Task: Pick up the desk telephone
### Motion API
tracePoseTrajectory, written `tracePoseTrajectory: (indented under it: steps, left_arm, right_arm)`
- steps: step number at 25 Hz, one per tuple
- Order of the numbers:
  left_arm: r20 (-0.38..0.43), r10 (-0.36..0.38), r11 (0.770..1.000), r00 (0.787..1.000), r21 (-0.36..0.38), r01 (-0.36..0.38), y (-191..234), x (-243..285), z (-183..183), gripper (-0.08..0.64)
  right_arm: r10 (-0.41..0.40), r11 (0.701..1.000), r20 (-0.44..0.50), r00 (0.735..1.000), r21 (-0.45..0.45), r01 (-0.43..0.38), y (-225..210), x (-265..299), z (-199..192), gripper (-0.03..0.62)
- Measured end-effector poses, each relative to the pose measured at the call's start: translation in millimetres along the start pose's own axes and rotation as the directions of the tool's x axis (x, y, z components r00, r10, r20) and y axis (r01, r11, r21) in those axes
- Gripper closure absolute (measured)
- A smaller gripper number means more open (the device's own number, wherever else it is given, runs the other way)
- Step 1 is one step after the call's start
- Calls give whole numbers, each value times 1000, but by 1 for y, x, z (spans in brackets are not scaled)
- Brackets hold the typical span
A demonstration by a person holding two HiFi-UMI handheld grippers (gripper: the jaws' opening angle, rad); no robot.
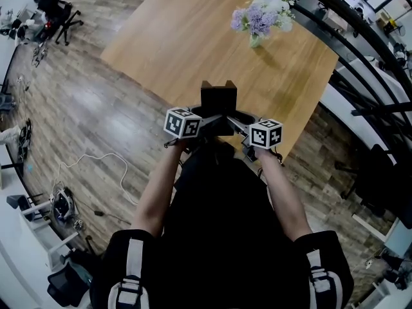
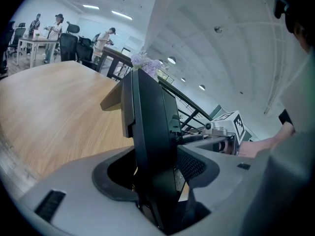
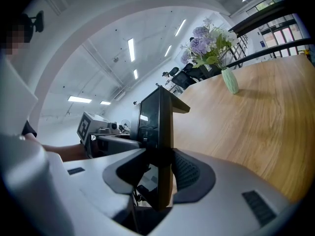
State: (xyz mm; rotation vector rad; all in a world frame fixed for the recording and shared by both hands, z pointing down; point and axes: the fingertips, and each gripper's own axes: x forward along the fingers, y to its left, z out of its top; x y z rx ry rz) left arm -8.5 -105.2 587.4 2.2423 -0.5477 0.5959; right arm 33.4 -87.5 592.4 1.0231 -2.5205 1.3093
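The black desk telephone (image 1: 219, 100) is held up in the air over the near edge of the wooden table (image 1: 180, 37), gripped from both sides. My left gripper (image 1: 205, 118) is shut on its left side and my right gripper (image 1: 237, 120) is shut on its right side. In the left gripper view the telephone (image 2: 150, 132) stands on edge, pinched in the left gripper (image 2: 158, 183). The right gripper view shows the telephone (image 3: 157, 127) as a thin upright slab clamped in the right gripper (image 3: 161, 178). The phone's underside is hidden.
A green vase of purple and white flowers (image 1: 261, 18) stands at the table's far right. Dark railings (image 1: 367, 56) run along the right. Office chairs (image 1: 58, 8) stand at the upper left, a white cable (image 1: 96, 163) lies on the wood floor. People (image 2: 49, 28) stand far off.
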Motion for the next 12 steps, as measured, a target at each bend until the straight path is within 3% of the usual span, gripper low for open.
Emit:
tracePoseTrajectory:
  steps: [12]
  left_arm:
    - [0,0,1000,1000,8,0,-1,2,-2,288]
  right_arm:
    - [-8,1000,4,1000,6,8,-2,-3,-2,419]
